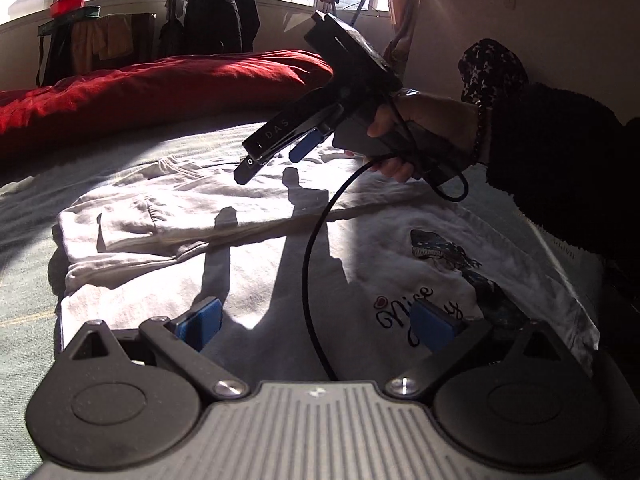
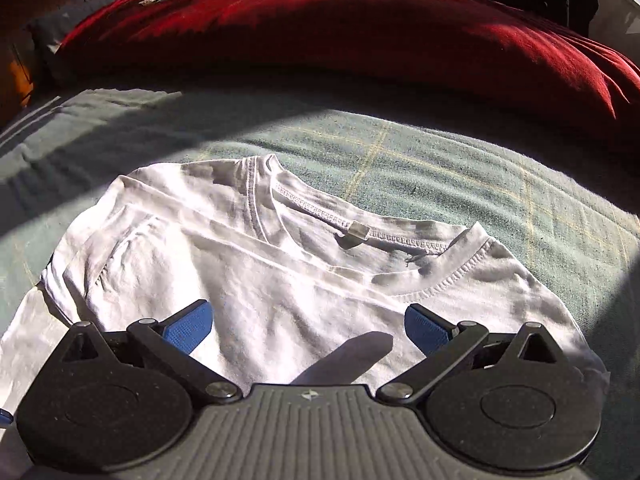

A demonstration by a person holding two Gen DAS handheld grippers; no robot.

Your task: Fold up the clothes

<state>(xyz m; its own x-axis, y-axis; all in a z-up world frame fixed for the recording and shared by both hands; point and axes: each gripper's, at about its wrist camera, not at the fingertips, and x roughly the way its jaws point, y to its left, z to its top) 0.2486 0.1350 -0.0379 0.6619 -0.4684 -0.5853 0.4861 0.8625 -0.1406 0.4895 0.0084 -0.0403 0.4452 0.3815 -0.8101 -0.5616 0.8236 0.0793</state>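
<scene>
A white cotton T-shirt with a dark printed figure and looping script [image 1: 248,240] lies flat on the pale green checked bedspread [image 2: 460,160], one sleeve folded inward across its chest, neckline toward the rumpled red quilt [image 2: 360,28]. The left gripper [image 1: 316,322] hangs above the lower part of the shirt, blue pads spread wide, pinching nothing. The right gripper [image 2: 308,322], held in a black-sleeved hand [image 1: 424,128], hovers near the collar, likewise spread and empty.

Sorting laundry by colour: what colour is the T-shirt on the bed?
White, with a small dark print on the front; the T-shirt shows best in the right wrist view.
</scene>
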